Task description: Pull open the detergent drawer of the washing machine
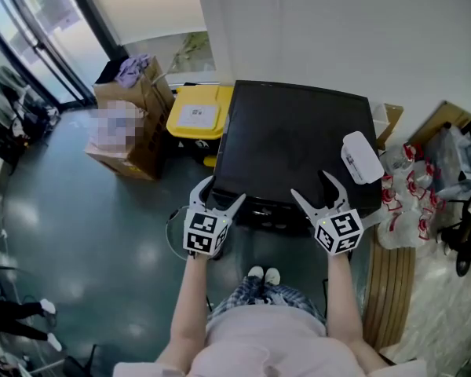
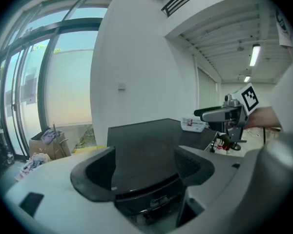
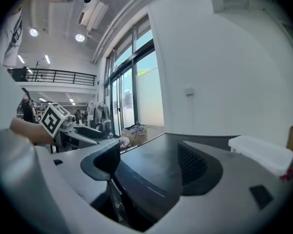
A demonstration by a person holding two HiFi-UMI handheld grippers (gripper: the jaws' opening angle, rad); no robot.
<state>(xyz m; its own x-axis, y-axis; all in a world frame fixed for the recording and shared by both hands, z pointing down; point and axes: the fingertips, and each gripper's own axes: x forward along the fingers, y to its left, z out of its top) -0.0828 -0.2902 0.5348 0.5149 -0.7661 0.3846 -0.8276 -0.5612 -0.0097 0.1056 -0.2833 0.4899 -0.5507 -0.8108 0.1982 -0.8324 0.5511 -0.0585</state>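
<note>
A black washing machine (image 1: 298, 144) stands against the white wall, and I see it from above. Its front control strip (image 1: 267, 210) shows only as a thin dark band, so the detergent drawer cannot be made out. My left gripper (image 1: 222, 189) hovers open over the front left corner. Over the front right edge my right gripper (image 1: 312, 184) is open too. In the left gripper view the jaws (image 2: 144, 165) frame the machine's dark top (image 2: 146, 140), empty. The right gripper view shows the same, jaws (image 3: 151, 167) wide over the top's front edge (image 3: 156, 155).
A white box (image 1: 362, 157) lies on the machine's right rear corner. Left of the machine are a yellow bin (image 1: 198, 116) and cardboard boxes (image 1: 133, 124). Plastic bags (image 1: 408, 195) and a wooden slatted board (image 1: 388, 289) crowd the right side. The person's feet (image 1: 264, 275) stand before the machine.
</note>
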